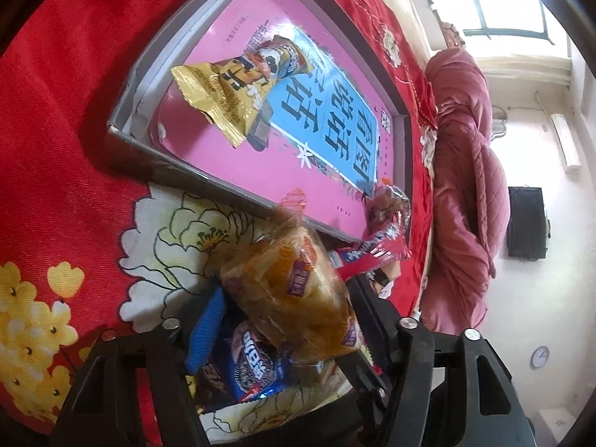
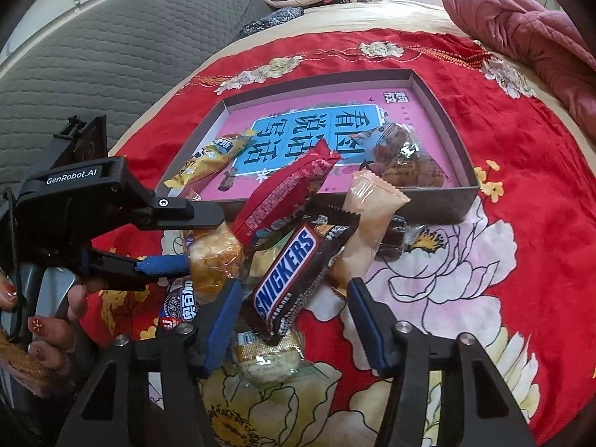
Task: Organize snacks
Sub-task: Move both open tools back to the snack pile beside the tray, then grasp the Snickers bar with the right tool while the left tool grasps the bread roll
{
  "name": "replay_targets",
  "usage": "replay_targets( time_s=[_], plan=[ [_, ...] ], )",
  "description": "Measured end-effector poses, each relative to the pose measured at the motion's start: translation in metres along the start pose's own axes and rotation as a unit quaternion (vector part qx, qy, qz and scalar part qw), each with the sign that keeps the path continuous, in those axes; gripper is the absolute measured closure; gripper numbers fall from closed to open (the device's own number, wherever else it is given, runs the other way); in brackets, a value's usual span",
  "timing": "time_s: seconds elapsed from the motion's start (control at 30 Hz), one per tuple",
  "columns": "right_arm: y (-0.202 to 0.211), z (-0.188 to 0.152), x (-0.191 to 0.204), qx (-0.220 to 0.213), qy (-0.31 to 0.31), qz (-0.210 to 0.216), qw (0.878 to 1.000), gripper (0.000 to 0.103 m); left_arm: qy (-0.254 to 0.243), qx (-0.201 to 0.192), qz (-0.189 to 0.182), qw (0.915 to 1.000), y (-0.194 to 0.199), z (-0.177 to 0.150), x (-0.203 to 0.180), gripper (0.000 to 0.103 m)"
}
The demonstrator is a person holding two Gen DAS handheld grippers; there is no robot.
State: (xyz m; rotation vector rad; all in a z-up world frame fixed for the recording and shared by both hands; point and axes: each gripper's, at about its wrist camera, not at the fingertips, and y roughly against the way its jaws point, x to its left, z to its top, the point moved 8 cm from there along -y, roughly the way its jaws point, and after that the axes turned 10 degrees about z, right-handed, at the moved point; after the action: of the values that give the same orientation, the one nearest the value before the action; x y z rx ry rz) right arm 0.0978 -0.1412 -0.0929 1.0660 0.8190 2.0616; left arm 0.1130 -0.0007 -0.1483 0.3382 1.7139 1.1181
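Note:
A grey tray [image 2: 439, 201] with a pink printed floor holds a yellow packet [image 2: 212, 156] and a clear packet of brown pastry [image 2: 406, 156]. In front of it lies a heap of snacks: a red packet [image 2: 287, 190], a beige packet [image 2: 368, 219], an Oreo packet [image 2: 178, 301] and a Snickers bar [image 2: 298, 272]. My right gripper [image 2: 294, 285] is open around the Snickers bar, its right pad clear of it. My left gripper [image 1: 285, 290] is shut on a clear-wrapped cake [image 1: 294, 290], held just above the Oreo packet [image 1: 253, 365].
A red floral cloth [image 2: 521, 193] covers the bed. A grey quilted cushion [image 2: 111, 56] lies at the left, a pink quilt [image 2: 521, 29] at the back right. A hand with painted nails [image 2: 48, 327] holds the left gripper's handle.

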Motion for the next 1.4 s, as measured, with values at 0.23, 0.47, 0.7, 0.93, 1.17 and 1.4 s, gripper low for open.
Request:
replay_targets(
  time_s=[0.23, 0.47, 0.7, 0.93, 1.17, 1.4],
  plan=[
    [-0.009, -0.001, -0.001, 0.007, -0.02, 0.02, 1.0, 0.063, -0.001, -0.007, -0.013, 0.9999, 0.005, 0.002, 0.004, 0.043],
    [-0.009, 0.003, -0.001, -0.007, -0.026, 0.047, 0.999, 0.073, -0.01, -0.011, -0.017, 0.9997, 0.007, 0.003, 0.005, 0.044],
    [0.0, 0.004, -0.008, -0.021, -0.049, 0.066, 0.996, 0.074, -0.024, -0.02, -0.019, 0.9993, 0.016, 0.001, 0.0, 0.049],
    [0.013, 0.008, -0.007, -0.039, -0.039, 0.059, 0.997, 0.079, -0.041, -0.03, -0.015, 0.9986, 0.023, -0.001, -0.006, 0.051],
    [0.013, 0.009, -0.006, -0.038, -0.013, 0.041, 0.998, 0.081, -0.052, -0.044, -0.009, 0.9976, 0.03, 0.0, -0.01, 0.053],
    [0.006, 0.011, -0.018, -0.034, -0.033, 0.035, 0.998, 0.08, -0.055, -0.045, -0.006, 0.9975, 0.031, 0.0, -0.011, 0.053]
  ],
)
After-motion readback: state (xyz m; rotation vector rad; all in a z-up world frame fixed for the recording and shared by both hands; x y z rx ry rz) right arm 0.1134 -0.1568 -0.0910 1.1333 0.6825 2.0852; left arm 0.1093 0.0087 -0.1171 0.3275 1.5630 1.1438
